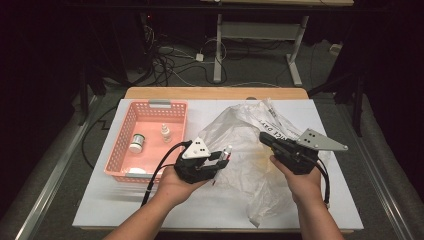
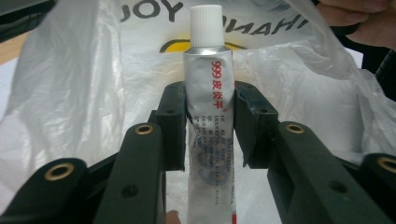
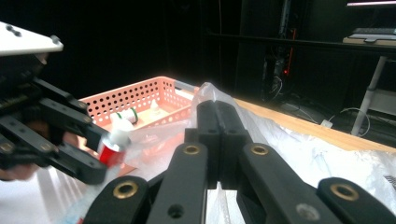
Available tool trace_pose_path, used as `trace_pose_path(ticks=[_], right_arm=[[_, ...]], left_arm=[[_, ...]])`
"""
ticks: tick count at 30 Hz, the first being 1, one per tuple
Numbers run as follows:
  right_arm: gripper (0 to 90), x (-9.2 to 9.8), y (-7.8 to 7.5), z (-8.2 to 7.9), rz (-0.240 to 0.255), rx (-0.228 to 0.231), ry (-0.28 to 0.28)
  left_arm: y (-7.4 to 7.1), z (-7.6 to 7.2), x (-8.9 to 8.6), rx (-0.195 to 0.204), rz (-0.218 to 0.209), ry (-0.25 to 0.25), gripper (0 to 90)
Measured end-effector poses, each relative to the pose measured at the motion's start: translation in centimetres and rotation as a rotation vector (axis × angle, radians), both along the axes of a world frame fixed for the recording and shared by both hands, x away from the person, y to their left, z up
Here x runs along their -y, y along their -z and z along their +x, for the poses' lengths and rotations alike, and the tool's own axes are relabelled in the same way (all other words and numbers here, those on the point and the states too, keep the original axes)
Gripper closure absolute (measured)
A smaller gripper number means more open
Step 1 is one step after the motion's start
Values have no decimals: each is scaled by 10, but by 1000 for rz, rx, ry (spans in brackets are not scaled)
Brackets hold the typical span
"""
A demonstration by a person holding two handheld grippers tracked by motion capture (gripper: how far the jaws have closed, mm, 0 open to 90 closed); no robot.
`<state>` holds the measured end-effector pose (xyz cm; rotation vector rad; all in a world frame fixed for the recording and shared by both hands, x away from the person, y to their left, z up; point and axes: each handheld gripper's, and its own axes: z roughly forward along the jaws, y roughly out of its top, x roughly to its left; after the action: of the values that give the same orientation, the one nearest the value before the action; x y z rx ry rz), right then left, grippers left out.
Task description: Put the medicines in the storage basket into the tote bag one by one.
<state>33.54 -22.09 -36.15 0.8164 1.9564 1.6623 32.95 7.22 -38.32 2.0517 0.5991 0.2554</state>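
Observation:
A silver ointment tube with red print and a white cap stands between my left gripper's jaws, whose pads press on its sides. In the high view the left gripper holds the tube at the left edge of a crumpled clear plastic bag. My right gripper lies on the bag's upper part, jaws shut. In the right gripper view its jaws are closed together with a fold of the bag's film at their tip, and the left gripper with the tube is at the left.
A pink perforated basket stands at the table's left with a small jar, a little white bottle and a white object near its front wall. A white sheet covers the table. Beyond its far wooden edge lie cables and desk legs.

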Motion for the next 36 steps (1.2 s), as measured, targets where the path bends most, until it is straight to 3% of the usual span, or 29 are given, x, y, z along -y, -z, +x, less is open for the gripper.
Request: trace_pose_path(ticks=[8, 28, 36], right_arm=[[900, 0, -1, 0, 7, 1, -6], [900, -1, -1, 1, 10, 2, -9], [900, 2, -1, 4, 10, 5, -2]], left_arm=[[15, 11, 25, -23, 5, 2, 654], [31, 38, 66, -1, 55, -30, 653], [37, 50, 83, -6, 44, -62, 652]])
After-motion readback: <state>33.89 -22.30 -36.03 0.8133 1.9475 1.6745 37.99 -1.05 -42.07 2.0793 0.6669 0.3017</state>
